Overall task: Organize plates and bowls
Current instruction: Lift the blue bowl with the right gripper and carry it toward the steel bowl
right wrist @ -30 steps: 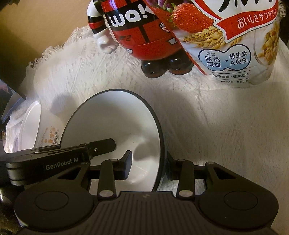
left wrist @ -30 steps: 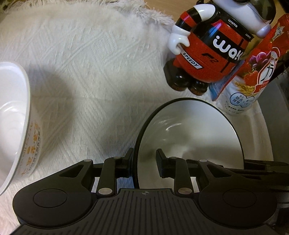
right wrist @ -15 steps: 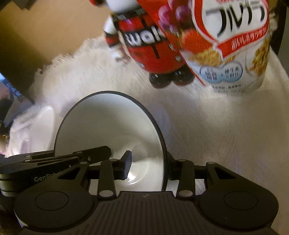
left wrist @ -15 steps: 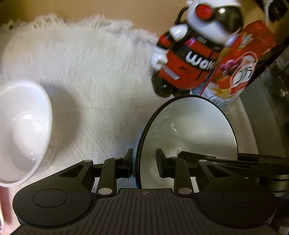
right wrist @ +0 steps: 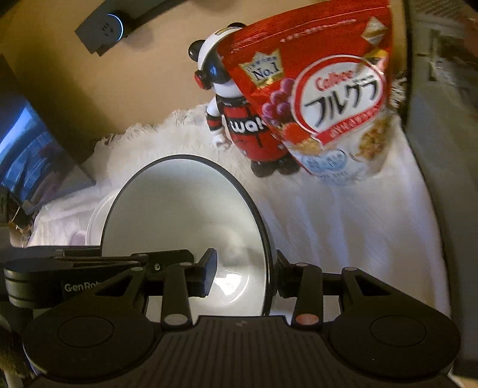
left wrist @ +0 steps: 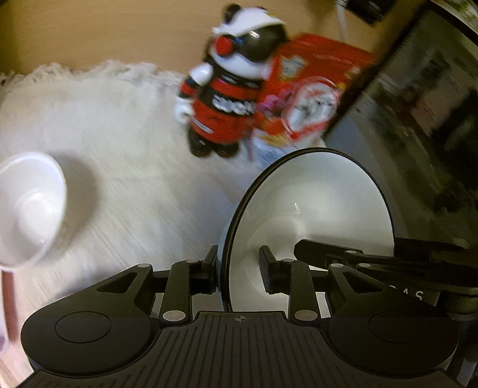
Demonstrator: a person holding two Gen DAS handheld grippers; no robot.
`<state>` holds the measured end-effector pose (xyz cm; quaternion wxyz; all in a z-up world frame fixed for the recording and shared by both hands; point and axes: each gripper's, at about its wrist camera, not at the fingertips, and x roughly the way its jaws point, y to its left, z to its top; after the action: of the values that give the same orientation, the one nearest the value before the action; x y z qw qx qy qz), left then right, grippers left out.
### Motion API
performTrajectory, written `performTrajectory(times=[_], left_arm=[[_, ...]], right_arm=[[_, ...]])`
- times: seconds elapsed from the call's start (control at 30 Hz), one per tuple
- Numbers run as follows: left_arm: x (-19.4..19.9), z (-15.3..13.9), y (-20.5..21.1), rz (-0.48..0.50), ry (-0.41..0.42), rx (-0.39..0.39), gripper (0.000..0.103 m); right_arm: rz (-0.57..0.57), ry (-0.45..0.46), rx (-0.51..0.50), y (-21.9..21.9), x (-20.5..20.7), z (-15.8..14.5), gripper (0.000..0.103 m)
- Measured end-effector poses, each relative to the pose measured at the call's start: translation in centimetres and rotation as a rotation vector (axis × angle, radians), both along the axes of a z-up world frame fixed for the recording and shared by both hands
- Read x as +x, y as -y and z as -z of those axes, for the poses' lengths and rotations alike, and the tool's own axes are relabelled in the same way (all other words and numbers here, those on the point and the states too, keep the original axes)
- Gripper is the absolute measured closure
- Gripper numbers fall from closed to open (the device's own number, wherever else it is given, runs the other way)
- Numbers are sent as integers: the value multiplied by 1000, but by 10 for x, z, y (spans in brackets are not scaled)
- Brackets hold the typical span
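Black-rimmed white bowl (left wrist: 316, 206) is held up off the white cloth (left wrist: 125, 167), gripped on 2 opposite sides of its rim. Left gripper (left wrist: 237, 267) pinches the bowl's left rim edge, 1 finger outside, 1 inside the bowl; its fingers have just been opening a little, rim still between them. Right gripper (right wrist: 243, 273) clamps the right rim edge of the same bowl (right wrist: 179, 215) the same way, 1 finger inside, 1 outside. Each gripper shows in the other's view, reaching in from the far side of the bowl. Bowl tilts, inside facing the cameras, nothing visible in it.

2nd bowl (left wrist: 28, 206), white, sits on the cloth to the left, well apart from the held one in the left view; in the right view its rim (right wrist: 97, 221) peeks out behind the held bowl.

Behind: red and black toy figure (left wrist: 224, 101) standing on the cloth, touching or overlapping a red cereal bag (right wrist: 322, 89) just beside it. Cloth has a fringed edge and covers the counter (left wrist: 89, 32), tan beyond it. Dark power strip (right wrist: 103, 28) at top left of the right view. Left view is motion-blurred.
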<state>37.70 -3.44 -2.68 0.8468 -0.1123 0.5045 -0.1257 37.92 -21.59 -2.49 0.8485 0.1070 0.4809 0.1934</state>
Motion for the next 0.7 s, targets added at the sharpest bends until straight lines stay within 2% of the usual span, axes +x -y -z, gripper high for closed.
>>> performTrajectory(times=[0.2,0.37,0.43,0.5,0.7], left_arm=[[-36,25,23,77,-57,-18,73],[-53,52,34,116,-101,20,74],[-58,56,34,110,-90,57,76],[-62,56,31,105,-63,61,77],[-65,53,30,100,-55,68,78]], right_arm=[[6,-48,-32,25,-38,13,62],[37,-150,-36,37,-54,48,62],[54,-183,-37,39,-59,62,62],[65,-192,-29,41,-62,69,62],[70,-167,-40,40,-68,71,61]])
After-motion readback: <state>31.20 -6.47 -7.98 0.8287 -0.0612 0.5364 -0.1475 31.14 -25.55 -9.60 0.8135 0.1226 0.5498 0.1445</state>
